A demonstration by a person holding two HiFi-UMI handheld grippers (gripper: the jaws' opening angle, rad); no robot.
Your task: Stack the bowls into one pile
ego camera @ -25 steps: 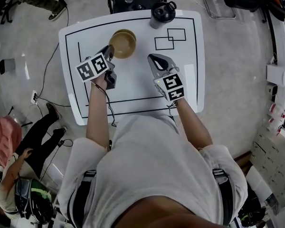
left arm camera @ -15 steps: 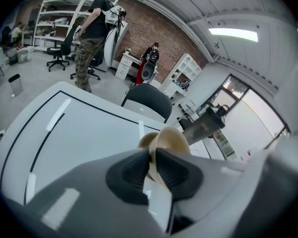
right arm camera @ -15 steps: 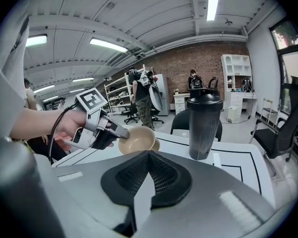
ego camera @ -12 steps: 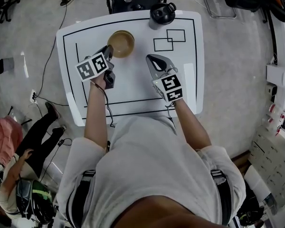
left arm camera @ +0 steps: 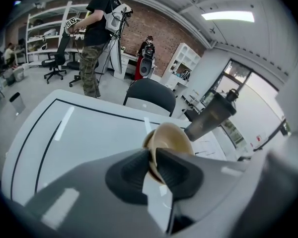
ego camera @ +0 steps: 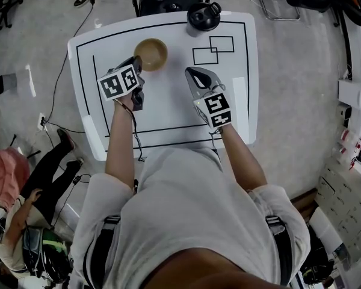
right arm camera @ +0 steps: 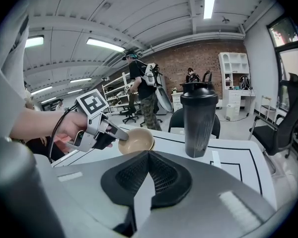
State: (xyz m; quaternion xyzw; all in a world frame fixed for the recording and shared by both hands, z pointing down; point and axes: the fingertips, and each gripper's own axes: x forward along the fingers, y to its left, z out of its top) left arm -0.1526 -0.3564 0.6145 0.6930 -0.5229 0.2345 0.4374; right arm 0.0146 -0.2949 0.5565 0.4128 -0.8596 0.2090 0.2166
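Your left gripper grips the bowl by its near-left rim; the jaws have just been easing wider with the rim between them. Your right gripper is clenched and empty, right of the bowl. That bowl is tilted at the table's far side, left of the shaker.

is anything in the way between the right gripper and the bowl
Nothing visible does. Only bare table lies between the right gripper and the bowl. The dark shaker stands by the table's far edge, clear of that line.
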